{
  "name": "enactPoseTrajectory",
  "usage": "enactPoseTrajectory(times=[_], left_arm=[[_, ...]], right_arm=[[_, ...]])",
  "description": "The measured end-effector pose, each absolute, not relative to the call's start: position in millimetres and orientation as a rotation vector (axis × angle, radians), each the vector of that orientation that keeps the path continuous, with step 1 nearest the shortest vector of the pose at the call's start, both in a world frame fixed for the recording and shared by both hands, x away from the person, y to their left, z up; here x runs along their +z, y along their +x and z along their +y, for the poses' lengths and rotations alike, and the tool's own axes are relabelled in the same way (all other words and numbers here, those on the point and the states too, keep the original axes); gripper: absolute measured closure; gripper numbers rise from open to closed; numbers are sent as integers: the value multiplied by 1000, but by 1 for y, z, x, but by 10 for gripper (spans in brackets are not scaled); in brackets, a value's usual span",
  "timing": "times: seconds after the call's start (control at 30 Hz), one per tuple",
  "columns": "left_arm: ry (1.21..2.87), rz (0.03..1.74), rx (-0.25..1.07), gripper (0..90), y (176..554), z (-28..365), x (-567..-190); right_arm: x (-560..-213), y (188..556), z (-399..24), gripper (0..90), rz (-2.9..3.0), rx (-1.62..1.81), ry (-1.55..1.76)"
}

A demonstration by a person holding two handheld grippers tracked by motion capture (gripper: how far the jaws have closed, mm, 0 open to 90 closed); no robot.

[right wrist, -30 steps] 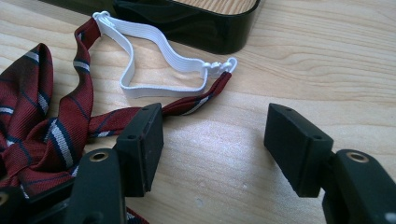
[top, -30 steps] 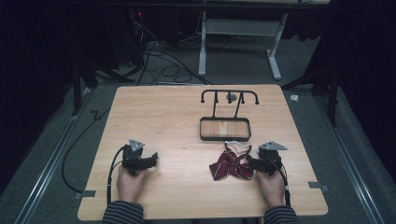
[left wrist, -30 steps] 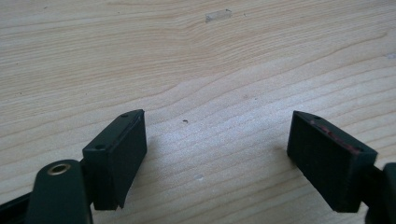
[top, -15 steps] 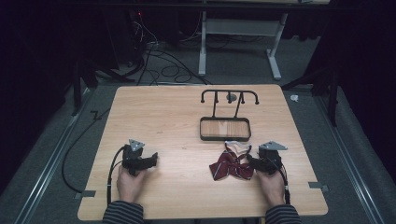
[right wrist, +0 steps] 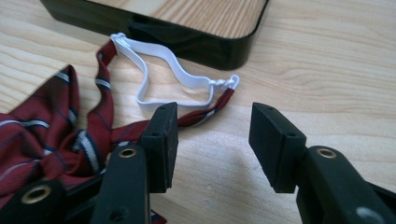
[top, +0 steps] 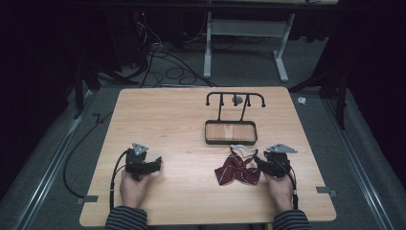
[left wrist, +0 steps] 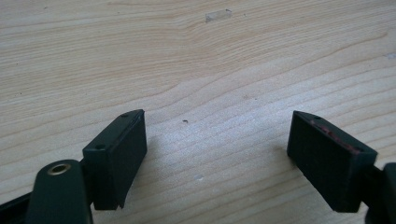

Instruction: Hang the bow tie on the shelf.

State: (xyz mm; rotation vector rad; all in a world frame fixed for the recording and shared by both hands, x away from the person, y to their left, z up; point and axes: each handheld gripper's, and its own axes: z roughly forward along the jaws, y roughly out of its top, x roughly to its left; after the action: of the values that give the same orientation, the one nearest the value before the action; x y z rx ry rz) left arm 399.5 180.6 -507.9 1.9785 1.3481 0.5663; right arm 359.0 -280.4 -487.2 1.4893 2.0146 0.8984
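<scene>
A dark red striped bow tie (top: 238,168) lies on the wooden table (top: 182,115), near the front edge and right of the middle, just in front of a black tray (top: 230,132). Its white elastic neck band (right wrist: 161,74) loops back from the knot toward the tray and touches the tray's front wall.

The right gripper (top: 261,163) sits at the bow tie's right side. Its jaws have just been closing but stand apart, with bare wood between the pads; the red strap end of the tie (right wrist: 201,115) runs just past the near pad, not pinched. The left gripper (top: 155,162) rests near the front left corner, well apart from the tie, its jaws spread wide over bare table (left wrist: 196,70).

The bow tie looks light, soft and floppy, so it should lift with little force but will droop and swing. The thick middle knot or a wing fold seems the surest place to pinch; the thin elastic would likely stretch and slip.

The tray is shallow with a wood-look floor, and nothing lies in it. A black bar rack (top: 234,98) rises from its back edge, with nothing hanging on it.
</scene>
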Motion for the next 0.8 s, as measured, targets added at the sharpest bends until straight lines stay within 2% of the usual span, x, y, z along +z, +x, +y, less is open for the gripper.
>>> enactPoseTrajectory(times=[0.33,0.8], left_arm=[[1977,1347,567,203,400,181,-508],[1980,1343,566,203,399,180,-508]], right_arm=[[-473,359,-273,549,2015,935,1483],[-471,367,-263,549,2024,912,1491]])
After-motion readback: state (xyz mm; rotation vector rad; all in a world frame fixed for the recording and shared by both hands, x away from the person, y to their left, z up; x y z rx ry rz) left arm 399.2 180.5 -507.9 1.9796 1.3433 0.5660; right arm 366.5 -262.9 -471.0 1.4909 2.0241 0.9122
